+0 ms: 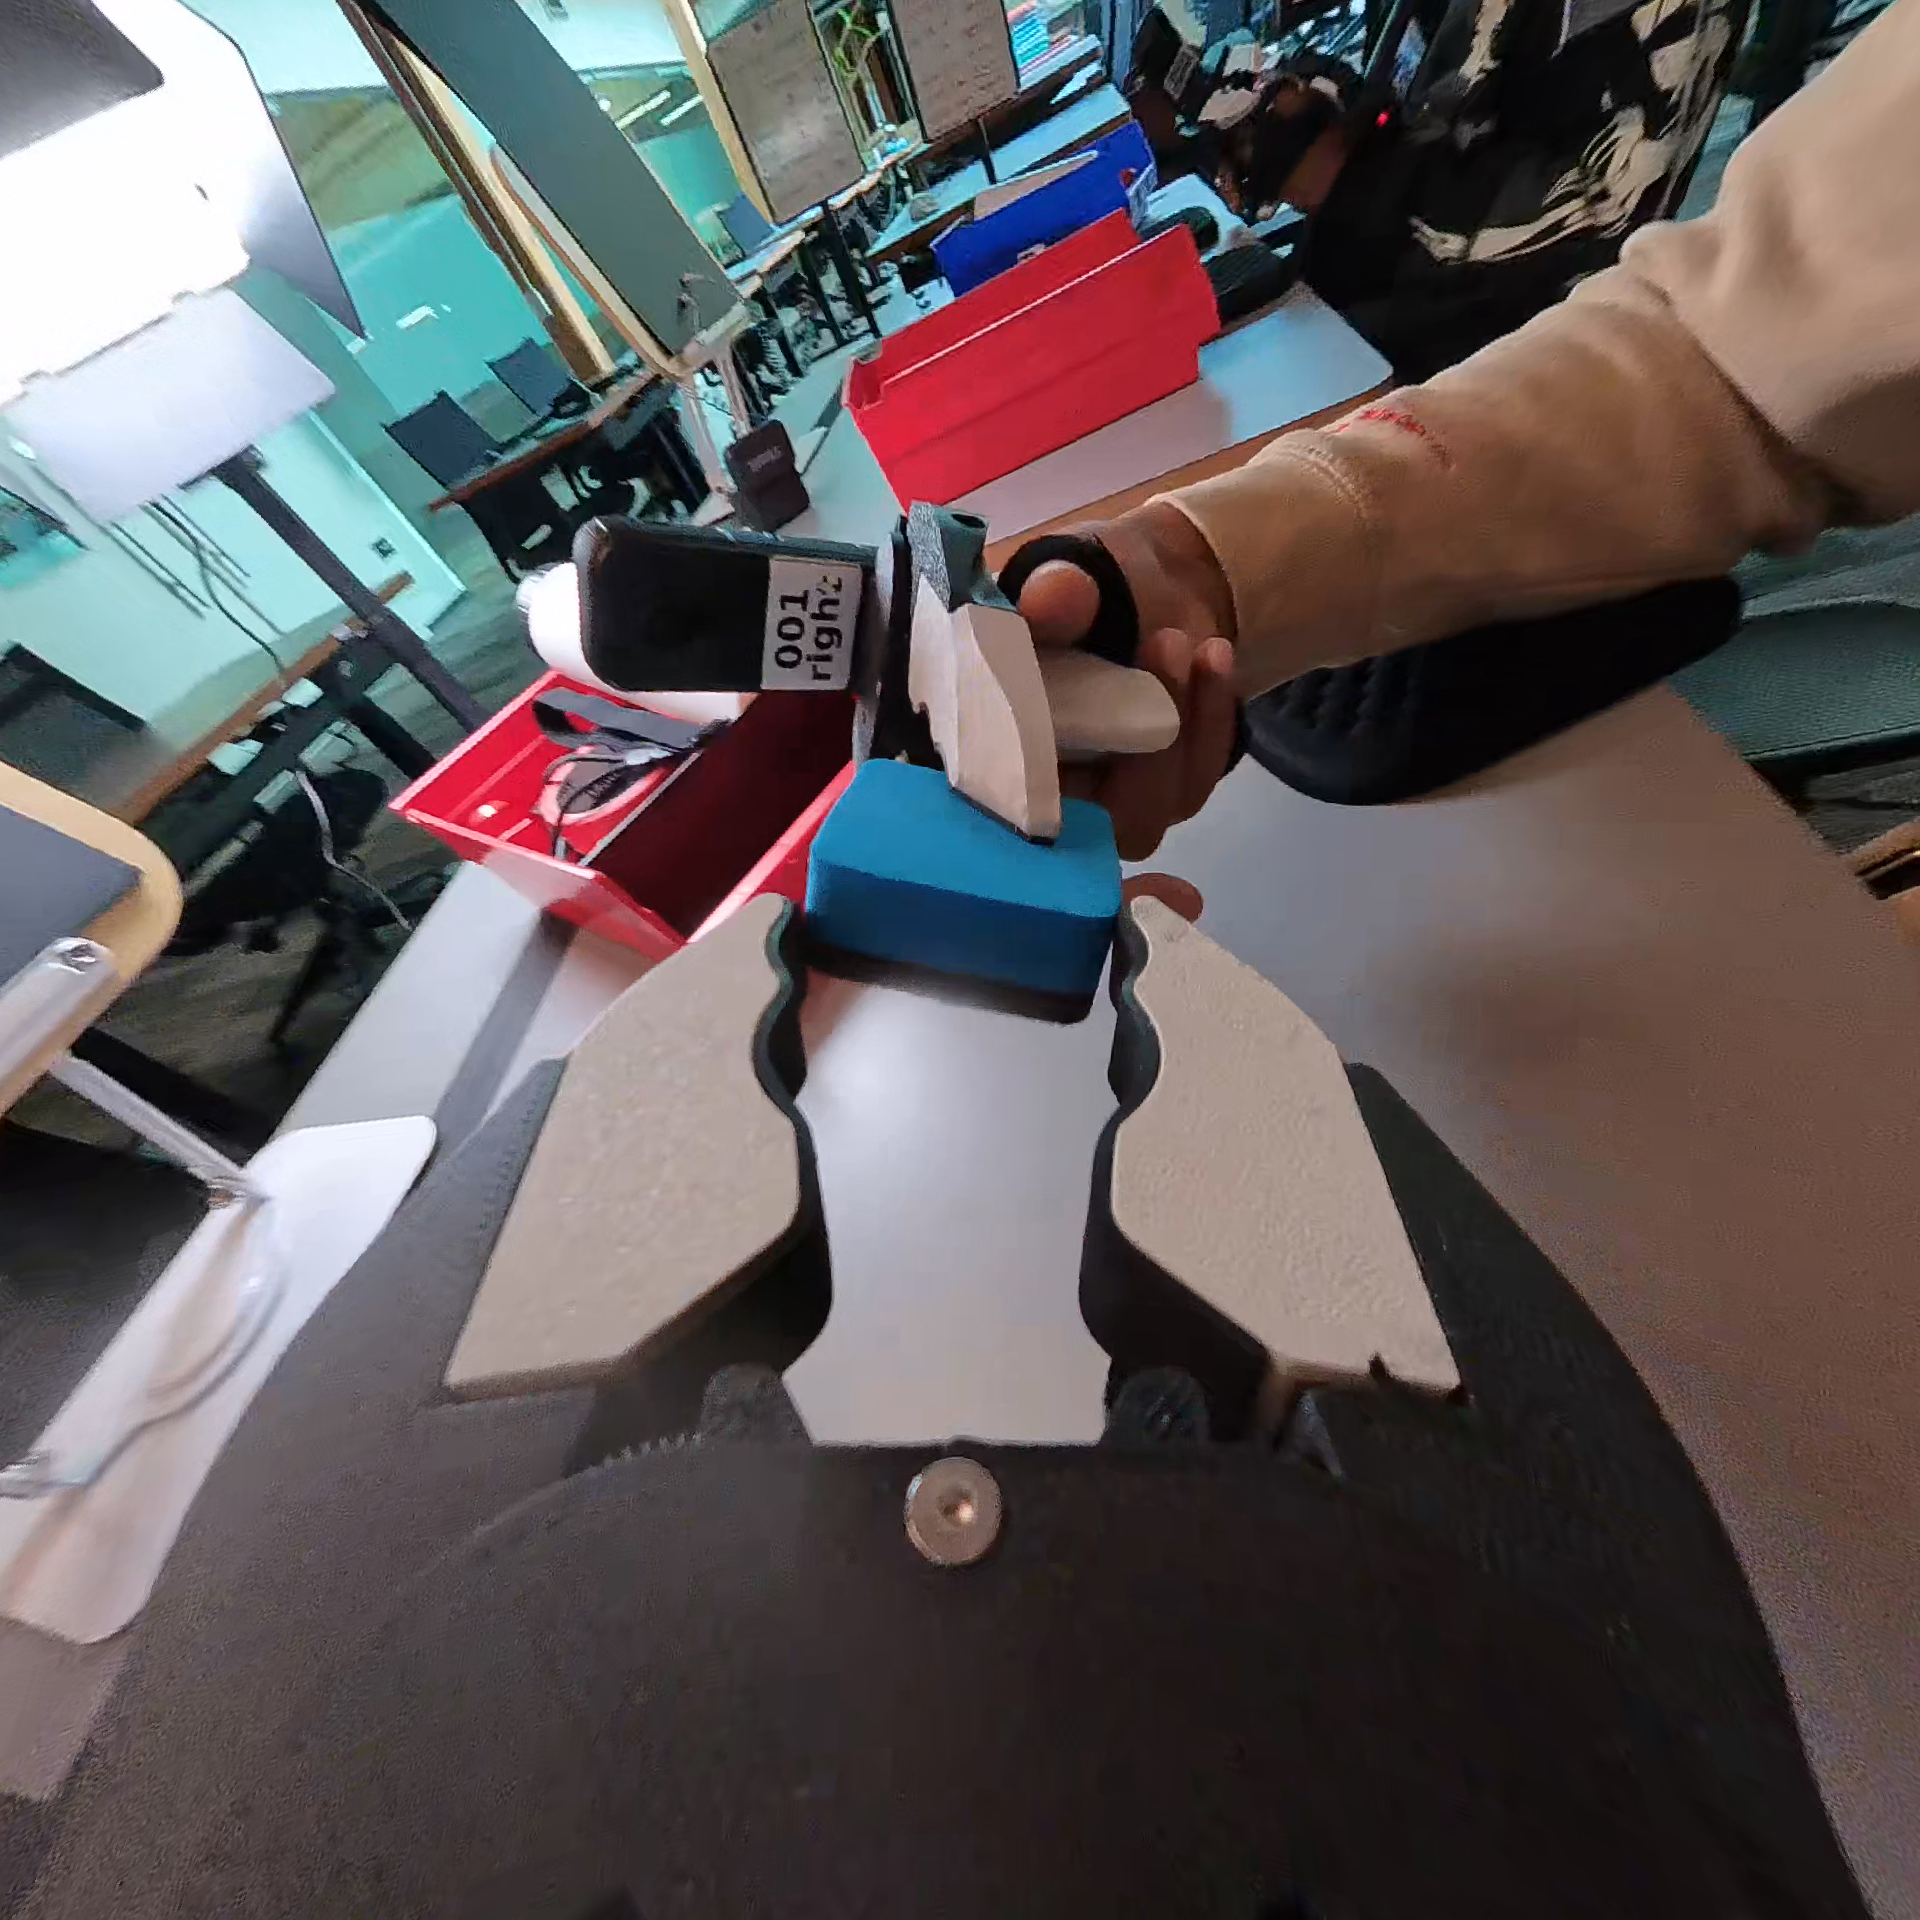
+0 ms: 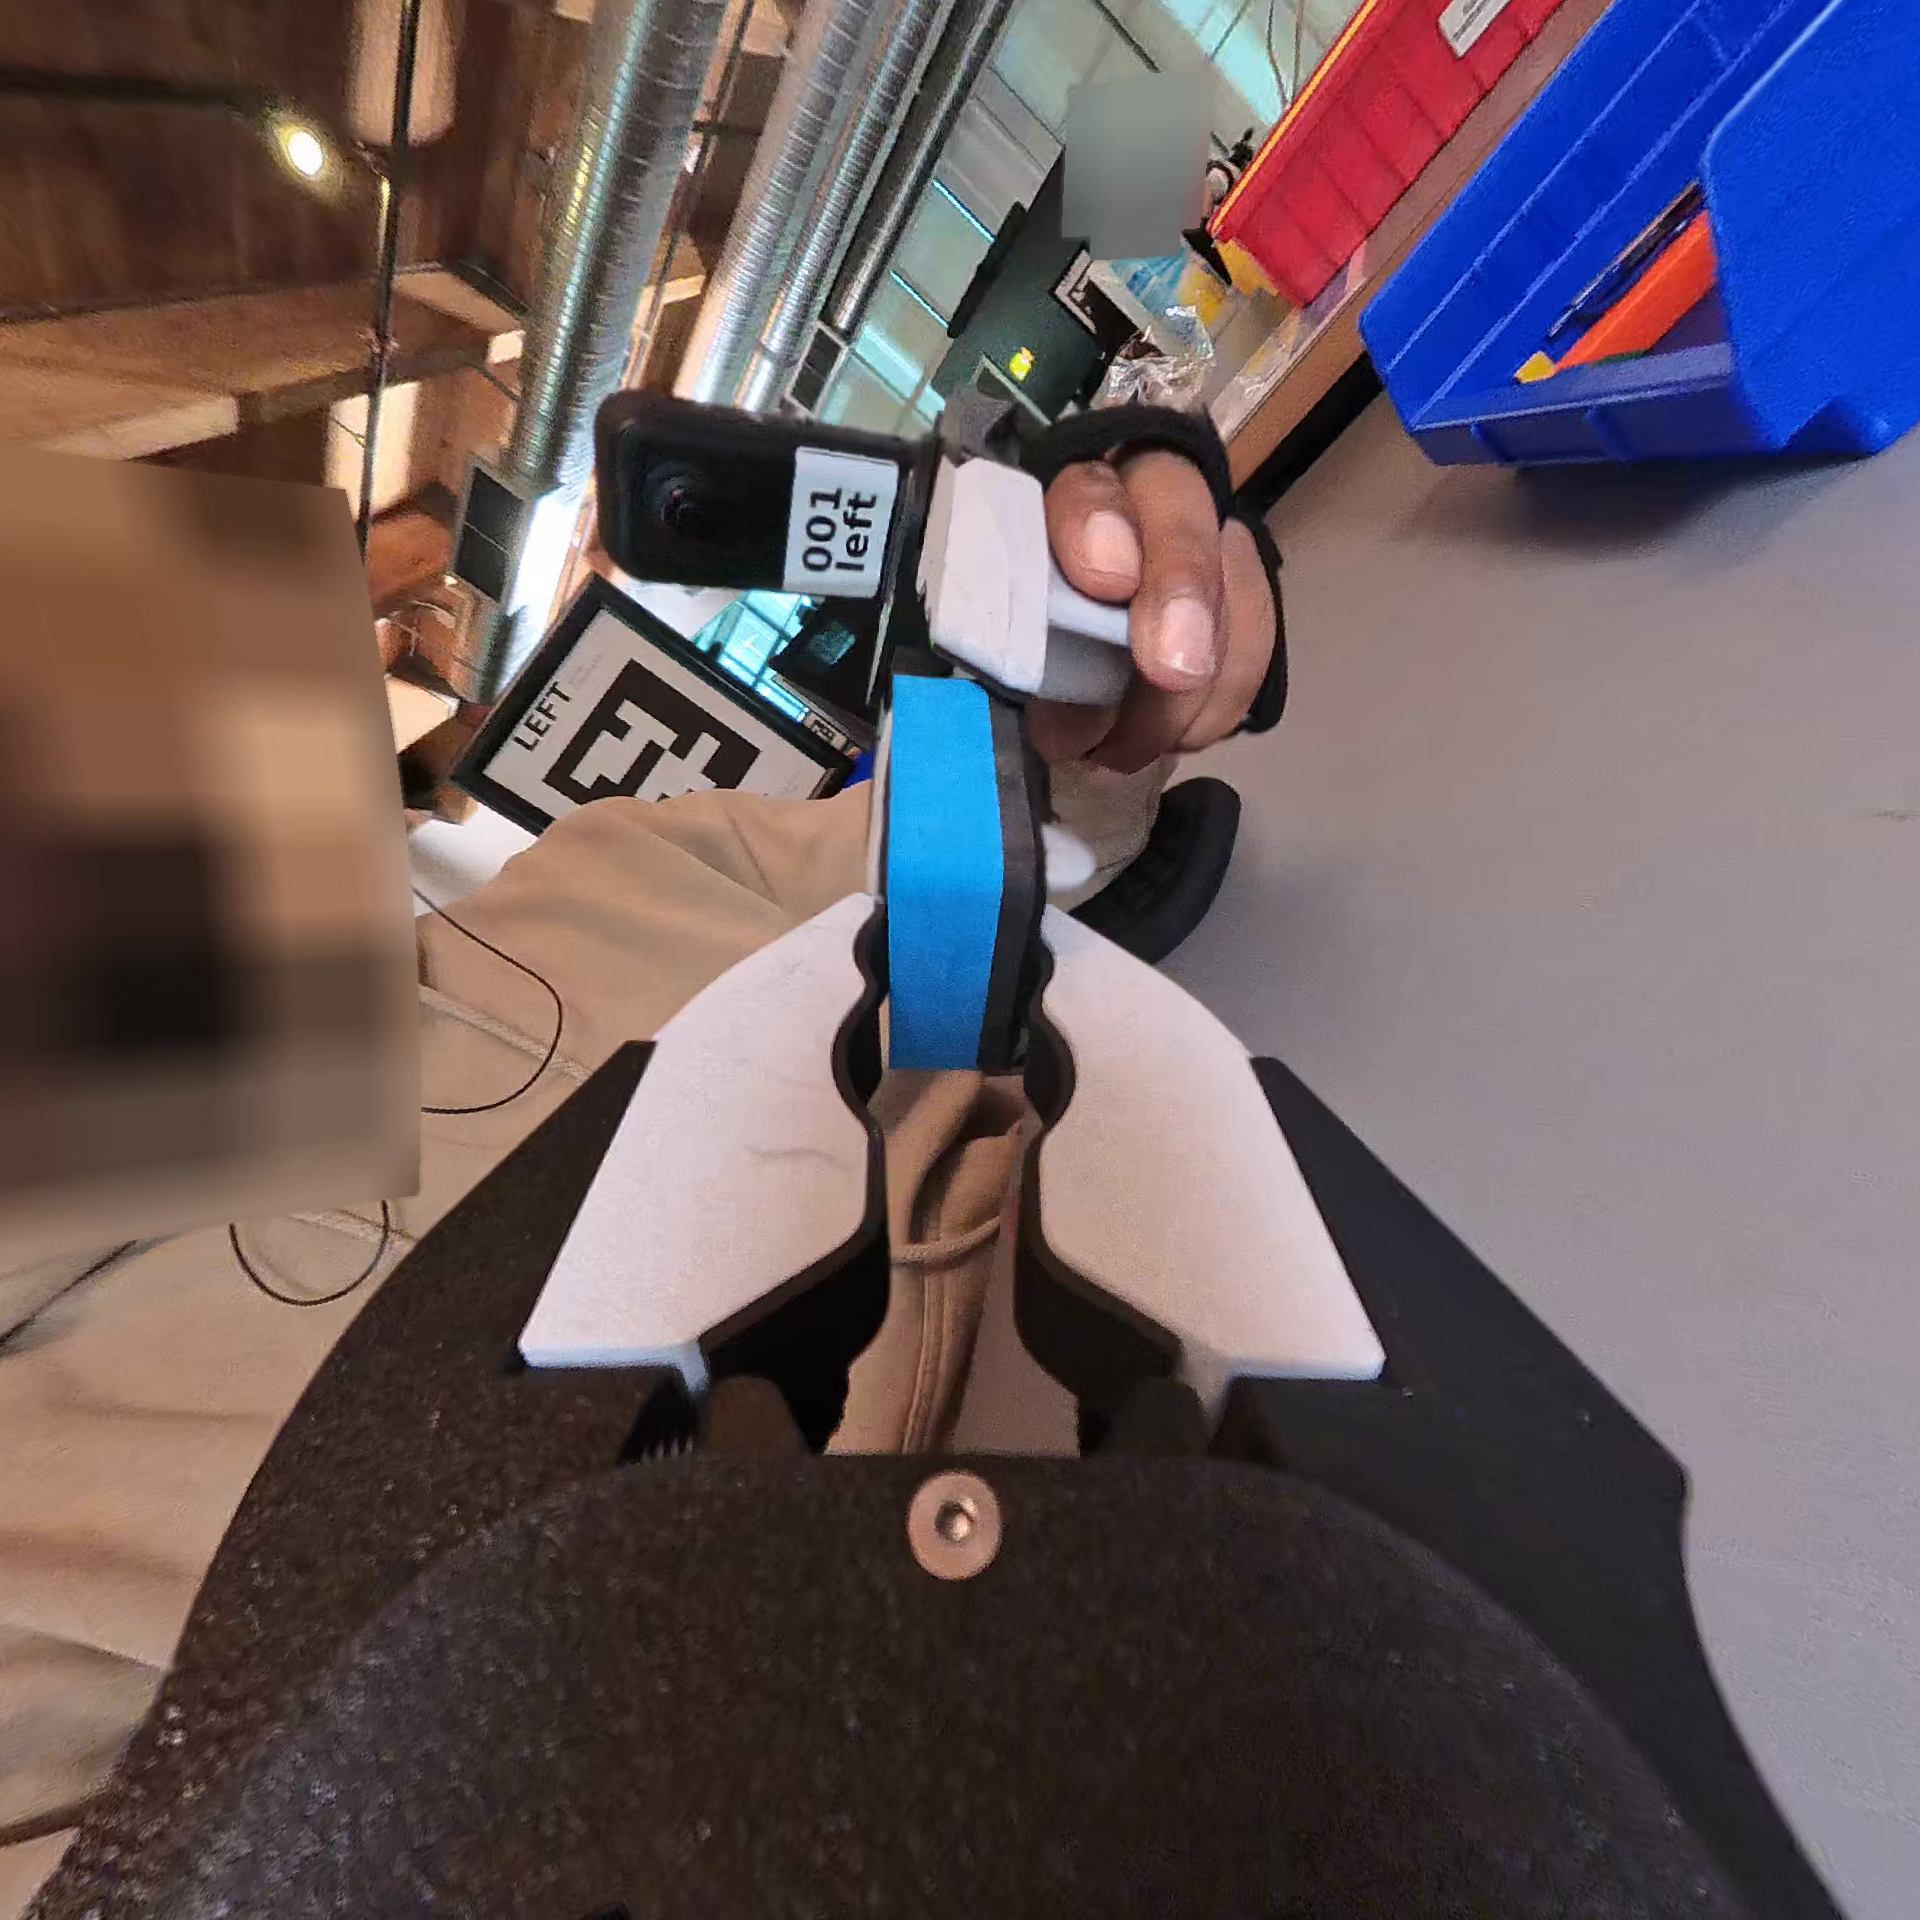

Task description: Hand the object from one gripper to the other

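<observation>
**Blue block gripped from both sides above the desk**

While both grippers meet over a pale grey desk [image 1: 1558, 1039], a blue foam block with a thin black backing layer [image 1: 961, 894] sits between them in mid-air. In the left wrist view the left gripper [image 1: 956, 940] has its white fingers [image 1: 665, 1122] set against the block's two short ends, clenched on it at the tips. The right gripper [image 1: 1013, 790] reaches in from the far side, one white finger pressed on the block's top face; its second finger is hidden behind the block. In the right wrist view the right gripper [image 2: 951, 987] clamps the block [image 2: 935, 883] edge-on, blue face left, black layer right, and the left gripper [image 2: 997, 686] holds the far end, its fingers mostly covered by a hand [image 2: 1174, 603].

A red plastic bin [image 1: 623, 831] stands on the desk just beyond the block, a longer red bin [image 1: 1029, 364] farther off with a blue bin [image 1: 1039, 223] behind it. The room is an open office with rows of desks and chairs. A beige sleeve [image 1: 1558, 395] crosses from the right. What lies inside the near red bin is hard to make out.
</observation>
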{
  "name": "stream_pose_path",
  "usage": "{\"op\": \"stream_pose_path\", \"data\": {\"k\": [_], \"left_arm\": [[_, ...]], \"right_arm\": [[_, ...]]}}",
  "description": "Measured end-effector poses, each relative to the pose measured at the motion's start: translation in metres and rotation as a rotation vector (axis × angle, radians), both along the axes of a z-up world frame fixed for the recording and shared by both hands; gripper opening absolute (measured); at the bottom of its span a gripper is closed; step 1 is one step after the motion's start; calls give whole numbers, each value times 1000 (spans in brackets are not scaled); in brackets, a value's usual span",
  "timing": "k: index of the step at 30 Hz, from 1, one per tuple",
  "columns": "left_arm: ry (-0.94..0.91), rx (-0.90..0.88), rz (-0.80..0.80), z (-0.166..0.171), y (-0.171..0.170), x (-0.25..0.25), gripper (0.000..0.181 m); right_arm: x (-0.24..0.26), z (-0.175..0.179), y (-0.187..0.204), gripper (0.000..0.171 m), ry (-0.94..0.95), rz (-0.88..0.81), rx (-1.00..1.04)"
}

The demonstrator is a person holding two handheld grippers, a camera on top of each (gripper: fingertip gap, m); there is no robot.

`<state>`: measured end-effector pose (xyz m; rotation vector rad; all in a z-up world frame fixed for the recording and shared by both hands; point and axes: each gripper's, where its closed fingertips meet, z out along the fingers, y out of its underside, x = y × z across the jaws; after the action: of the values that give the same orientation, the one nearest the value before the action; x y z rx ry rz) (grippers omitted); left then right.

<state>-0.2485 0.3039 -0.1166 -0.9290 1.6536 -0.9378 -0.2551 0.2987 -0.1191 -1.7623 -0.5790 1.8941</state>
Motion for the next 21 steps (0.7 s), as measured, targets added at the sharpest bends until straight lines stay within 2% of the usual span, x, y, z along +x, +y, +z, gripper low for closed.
{"op": "stream_pose_path", "data": {"k": [3, 5, 7, 9, 12, 15, 17, 19, 21], "left_arm": [[-23, 26, 43, 4, 5, 1, 56], [-34, -99, 55, 10, 11, 1, 56], [-20, -352, 37, 14, 20, -1, 56], [13, -675, -26, 19, 24, -3, 55], [74, -1114, -135, 19, 26, -2, 55], [147, -1377, -231, 11, 21, 1, 55], [185, -1421, -250, 5, 15, 5, 56], [195, -1395, -260, 3, 11, 6, 58], [145, -1301, -259, 9, 13, 4, 59]], "right_arm": [[0, 3, 3, 23, 7, -22, 18], [6, 6, 13, 33, -50, -120, 154], [20, 13, 24, 56, -160, -260, 386], [36, 20, 30, 66, -296, -393, 679], [44, 28, 32, 66, -506, -548, 1120], [26, 21, 28, 68, -656, -554, 1363], [18, 9, 30, 57, -802, -540, 1512], [14, 0, 28, 45, -862, -516, 1584], [18, 6, 29, 34, -786, -539, 1464]]}}
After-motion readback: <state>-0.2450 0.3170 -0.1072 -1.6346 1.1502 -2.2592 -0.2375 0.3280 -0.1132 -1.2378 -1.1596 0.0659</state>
